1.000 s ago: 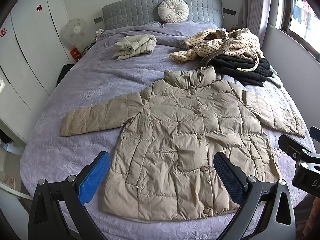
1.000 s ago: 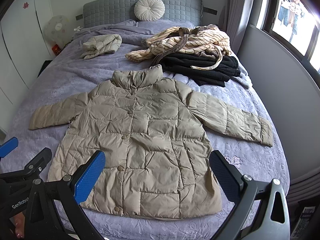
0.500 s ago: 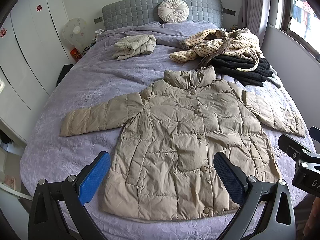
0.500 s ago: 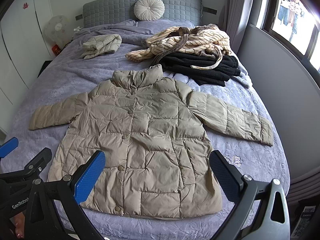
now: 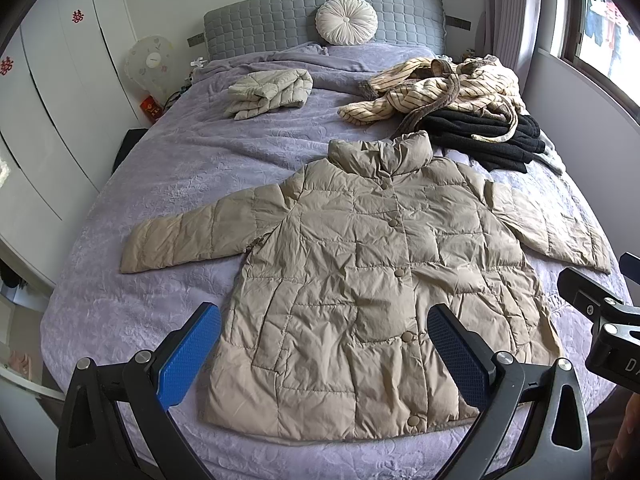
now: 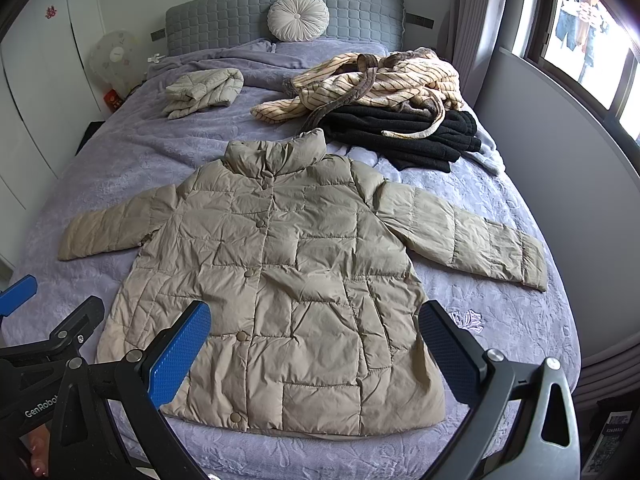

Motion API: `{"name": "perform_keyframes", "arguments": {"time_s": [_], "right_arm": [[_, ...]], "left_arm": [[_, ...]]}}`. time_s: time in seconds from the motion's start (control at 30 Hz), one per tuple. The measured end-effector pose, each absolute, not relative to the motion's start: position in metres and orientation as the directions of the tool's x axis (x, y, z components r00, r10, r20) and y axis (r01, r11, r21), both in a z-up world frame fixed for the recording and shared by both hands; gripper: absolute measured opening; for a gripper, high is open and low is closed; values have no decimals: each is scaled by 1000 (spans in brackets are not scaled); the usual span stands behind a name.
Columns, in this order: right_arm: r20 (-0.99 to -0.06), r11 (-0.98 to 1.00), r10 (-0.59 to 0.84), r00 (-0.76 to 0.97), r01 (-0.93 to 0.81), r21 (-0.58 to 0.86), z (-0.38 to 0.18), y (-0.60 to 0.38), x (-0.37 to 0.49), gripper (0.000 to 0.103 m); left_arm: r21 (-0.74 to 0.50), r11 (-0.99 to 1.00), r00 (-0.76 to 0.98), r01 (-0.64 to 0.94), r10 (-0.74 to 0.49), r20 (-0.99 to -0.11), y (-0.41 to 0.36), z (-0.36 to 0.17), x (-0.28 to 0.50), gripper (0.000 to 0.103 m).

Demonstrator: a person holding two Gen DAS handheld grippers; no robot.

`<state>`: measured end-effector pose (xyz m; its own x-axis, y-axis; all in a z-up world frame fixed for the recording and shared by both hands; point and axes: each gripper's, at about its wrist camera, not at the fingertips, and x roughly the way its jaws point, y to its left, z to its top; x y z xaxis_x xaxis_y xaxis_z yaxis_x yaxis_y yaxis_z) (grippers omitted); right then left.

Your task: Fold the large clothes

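- Beige puffer jacket: flat, front up, buttoned, sleeves spread; hem along the foot edge of the bed, collar toward the headboard.
- Left gripper and right gripper: both released, jaws wide, holding nothing, above the hem.
- Likely first step: fold a sleeve across the chest. Pinch the cuff only, lift low, lay it flat.

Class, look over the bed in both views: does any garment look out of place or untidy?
Yes. The striped robe lies crumpled on the black garment, its belt trailing loose. The beige puffer jacket lies flat, buttoned, sleeves spread; the small folded jacket is tidy. Both grippers hover open.
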<state>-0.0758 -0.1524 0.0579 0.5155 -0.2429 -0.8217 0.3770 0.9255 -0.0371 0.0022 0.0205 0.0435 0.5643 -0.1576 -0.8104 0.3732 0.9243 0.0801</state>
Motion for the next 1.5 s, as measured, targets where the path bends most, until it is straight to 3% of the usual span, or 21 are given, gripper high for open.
{"name": "perform_keyframes", "arguments": {"time_s": [0.77,1.17,1.3,1.5], "right_arm": [[-841,930,-221,494,366,-30,48,-145,-68,103],[-920,938,-47,390,334,94,6,-127,-22,103],[-943,937,67,326,305,172,-19,-111,-1,103],[-959,942,118,259,276,191,-58,-86,36,103]], "left_arm": [[64,926,538,372,-159,-828,33,29,7,103],[-32,940,448,339,-191,-874,81,3,39,103],[-85,956,396,281,-197,-897,108,-18,67,103],[-103,981,371,166,-159,-915,161,-66,133,103]]}}
